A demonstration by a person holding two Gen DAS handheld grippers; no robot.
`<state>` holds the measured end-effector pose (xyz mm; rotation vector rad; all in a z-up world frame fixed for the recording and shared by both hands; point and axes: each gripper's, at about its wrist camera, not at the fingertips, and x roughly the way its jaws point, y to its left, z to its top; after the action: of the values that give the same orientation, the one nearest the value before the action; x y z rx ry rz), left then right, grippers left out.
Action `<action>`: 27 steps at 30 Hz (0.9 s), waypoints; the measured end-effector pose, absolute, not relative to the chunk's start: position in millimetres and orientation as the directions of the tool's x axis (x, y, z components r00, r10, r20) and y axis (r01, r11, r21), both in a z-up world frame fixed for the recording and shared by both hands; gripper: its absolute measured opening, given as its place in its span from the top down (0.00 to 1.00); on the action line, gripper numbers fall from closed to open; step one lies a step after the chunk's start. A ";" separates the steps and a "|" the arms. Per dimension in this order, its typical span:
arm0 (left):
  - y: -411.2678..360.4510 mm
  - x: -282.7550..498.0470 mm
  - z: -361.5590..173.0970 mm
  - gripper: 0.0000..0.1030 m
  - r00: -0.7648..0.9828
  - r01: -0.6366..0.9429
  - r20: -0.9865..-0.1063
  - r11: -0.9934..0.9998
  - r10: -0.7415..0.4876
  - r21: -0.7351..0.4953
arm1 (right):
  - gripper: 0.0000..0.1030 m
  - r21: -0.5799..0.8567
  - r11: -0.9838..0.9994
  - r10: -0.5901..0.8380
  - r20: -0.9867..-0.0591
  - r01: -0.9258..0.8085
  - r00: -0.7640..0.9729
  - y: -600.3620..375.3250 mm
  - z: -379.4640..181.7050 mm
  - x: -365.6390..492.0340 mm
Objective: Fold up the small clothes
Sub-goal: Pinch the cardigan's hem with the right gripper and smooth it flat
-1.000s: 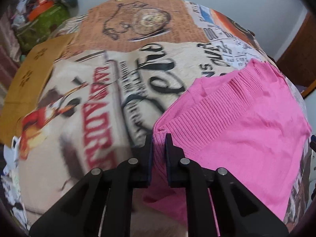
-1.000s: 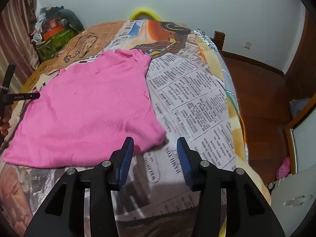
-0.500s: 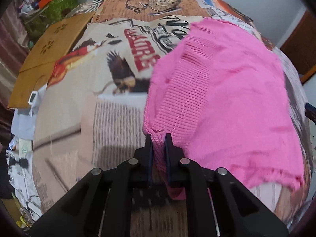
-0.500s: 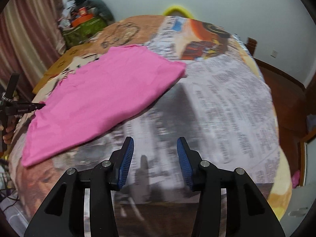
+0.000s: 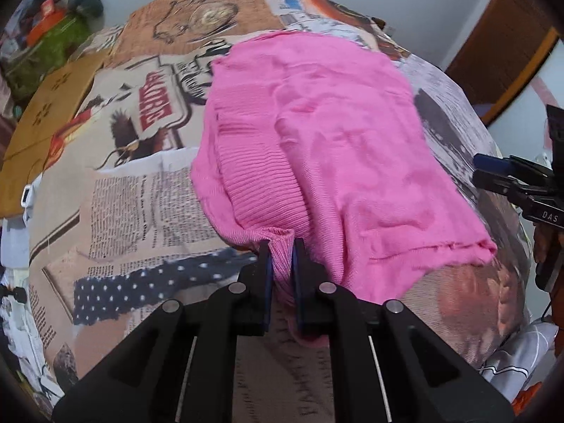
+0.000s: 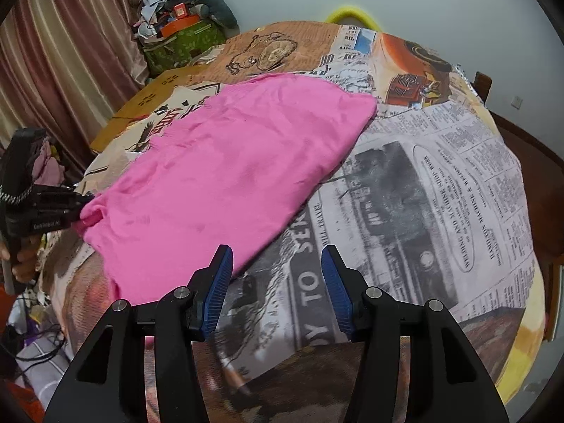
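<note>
Here one pink ribbed knit garment (image 6: pixel 225 176) lies on the newspaper-print bedspread (image 6: pixel 440 183), bare bedspread all round it. Left tongs (image 5: pixel 281 246) clenched on its ribbed edge. Right tongs (image 6: pixel 276 257) released, just widening, nothing between, beside the near hem.

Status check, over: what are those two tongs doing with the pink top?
Left tongs shut on pink top's ribbed edge. Right tongs open, just widened, nothing between, beside the top's near edge. Top spread on the bedspread. Nothing in the way.

Both rigs are chunky matte black plastic with silver screws at the pivots. The right hand-held gripper (image 6: pixel 276 282) has ribbed blue pads (image 6: pixel 219 289), and the left hand-held gripper (image 5: pixel 281 264) carries small white lettering on its side.
</note>
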<state>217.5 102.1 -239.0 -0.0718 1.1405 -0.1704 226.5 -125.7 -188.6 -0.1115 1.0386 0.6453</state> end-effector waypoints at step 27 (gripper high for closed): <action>143.8 205.3 -223.2 0.57 0.484 -0.051 -0.871 0.992 -0.080 -0.119 | 0.97 0.170 0.781 0.406 -0.869 -0.601 0.282 -118.5 -218.6 211.3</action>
<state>205.3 143.8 -223.2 -0.1354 1.0661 -0.0179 211.3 -118.5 -218.6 -0.2063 1.0933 0.6805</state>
